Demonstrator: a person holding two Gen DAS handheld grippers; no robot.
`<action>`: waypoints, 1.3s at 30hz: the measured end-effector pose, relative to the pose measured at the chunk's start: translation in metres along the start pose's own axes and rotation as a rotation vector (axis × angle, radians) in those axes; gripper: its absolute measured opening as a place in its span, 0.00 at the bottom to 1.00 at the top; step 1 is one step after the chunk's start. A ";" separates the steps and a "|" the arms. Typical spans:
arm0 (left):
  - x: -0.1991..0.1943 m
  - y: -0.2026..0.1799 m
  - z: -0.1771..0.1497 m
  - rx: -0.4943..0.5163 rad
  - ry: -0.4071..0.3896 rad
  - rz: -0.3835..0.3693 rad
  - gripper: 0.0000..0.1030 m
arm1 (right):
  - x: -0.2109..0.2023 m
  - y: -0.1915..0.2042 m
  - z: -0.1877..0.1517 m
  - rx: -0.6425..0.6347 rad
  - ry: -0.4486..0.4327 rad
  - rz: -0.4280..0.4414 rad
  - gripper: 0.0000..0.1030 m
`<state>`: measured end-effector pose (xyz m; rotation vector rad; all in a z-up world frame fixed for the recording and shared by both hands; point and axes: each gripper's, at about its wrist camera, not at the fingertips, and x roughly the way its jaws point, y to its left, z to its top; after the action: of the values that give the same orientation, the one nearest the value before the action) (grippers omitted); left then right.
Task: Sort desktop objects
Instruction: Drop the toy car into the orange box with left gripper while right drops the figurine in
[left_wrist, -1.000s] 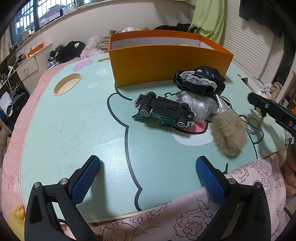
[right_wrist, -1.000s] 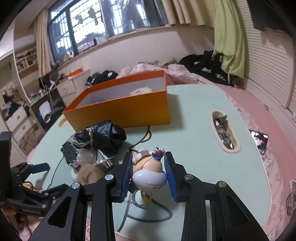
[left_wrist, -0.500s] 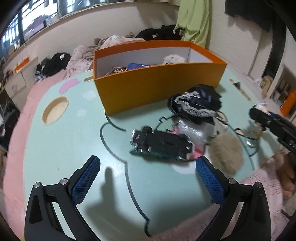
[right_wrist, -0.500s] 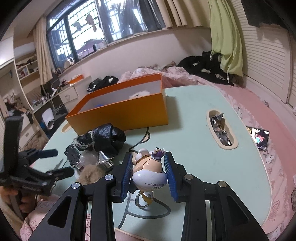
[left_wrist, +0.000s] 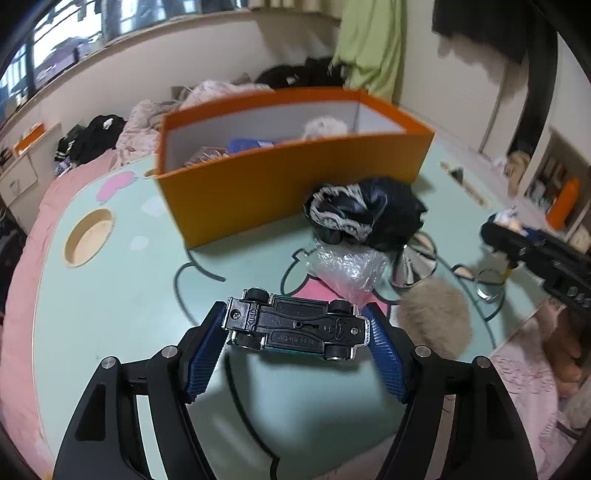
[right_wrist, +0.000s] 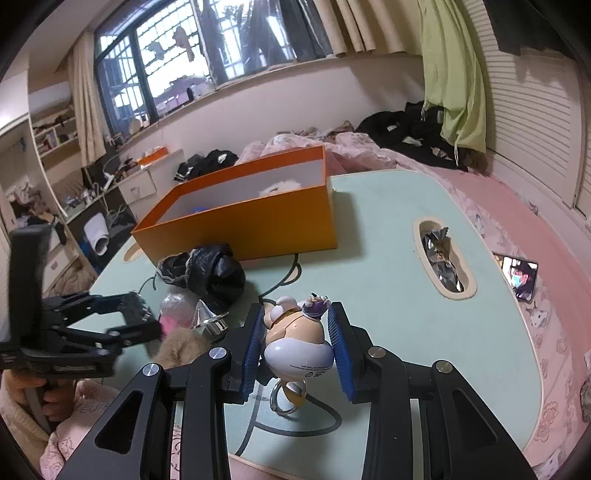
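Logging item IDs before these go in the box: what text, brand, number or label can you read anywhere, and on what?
Nothing reads cleanly.
Toy car underside, between the closing left gripper pads: raised lettering, too blurred to read.
Figurine in the right gripper: small dark print on its white base, too small to read.
Orange box: no markings visible.

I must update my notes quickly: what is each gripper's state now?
Left gripper: jaws closing on the upside-down toy car.
Right gripper: shut on the figurine keychain.
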<state>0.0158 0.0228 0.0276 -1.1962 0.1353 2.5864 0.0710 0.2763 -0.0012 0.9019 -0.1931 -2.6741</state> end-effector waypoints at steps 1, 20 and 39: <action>-0.007 0.002 0.000 -0.011 -0.021 0.002 0.71 | -0.002 0.002 0.002 -0.009 -0.007 -0.003 0.33; 0.023 0.021 0.114 -0.159 -0.116 0.031 0.71 | 0.083 0.028 0.125 -0.077 0.035 -0.030 0.38; -0.028 0.014 0.029 -0.149 -0.119 0.014 0.79 | 0.012 0.033 0.026 -0.224 0.085 -0.067 0.83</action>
<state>0.0080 0.0095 0.0670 -1.0884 -0.0758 2.7124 0.0537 0.2420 0.0200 0.9624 0.1554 -2.6433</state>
